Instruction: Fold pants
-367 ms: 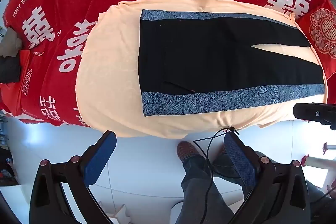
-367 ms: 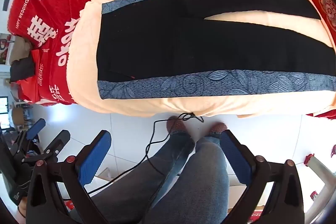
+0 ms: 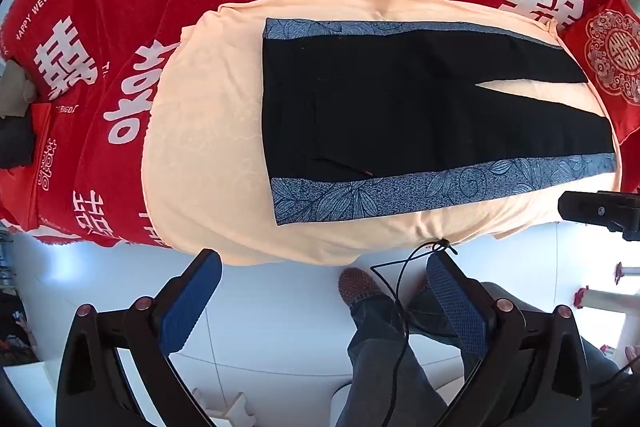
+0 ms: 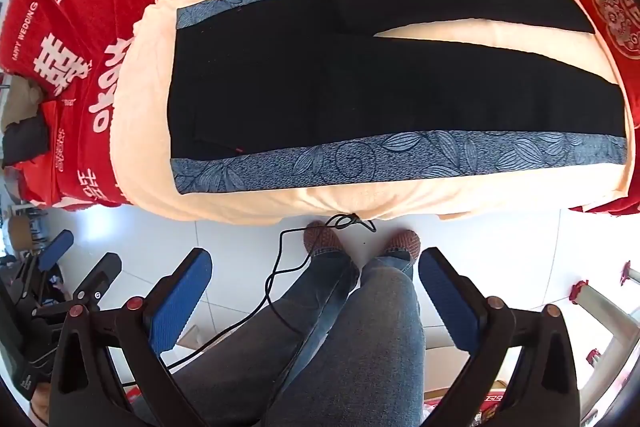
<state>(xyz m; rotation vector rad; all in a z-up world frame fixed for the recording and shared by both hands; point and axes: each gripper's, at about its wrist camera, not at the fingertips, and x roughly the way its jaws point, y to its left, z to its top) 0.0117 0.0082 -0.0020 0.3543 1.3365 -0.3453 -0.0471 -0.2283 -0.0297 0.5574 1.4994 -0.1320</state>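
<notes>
Black pants [image 3: 400, 115] with blue leaf-patterned side stripes lie flat on a peach cloth [image 3: 208, 147]. The waist is at the left and both legs run to the right, slightly apart. They also show in the right wrist view [image 4: 360, 87]. My left gripper [image 3: 324, 267] is open and empty, held back from the bed's near edge, over the floor. My right gripper [image 4: 316, 263] is also open and empty, over the person's legs, short of the bed. The left gripper shows at the lower left of the right wrist view [image 4: 80, 267].
A red bedspread [image 3: 120, 7] with white characters covers the bed. A red cushion [image 3: 612, 59] lies at the right. A black cable [image 4: 280, 267] trails over the white tiled floor by the person's feet [image 4: 324, 235]. Clutter sits at the bed's left end [image 4: 24, 131].
Both views are almost unchanged; the grippers have drifted very slightly and both stay open.
</notes>
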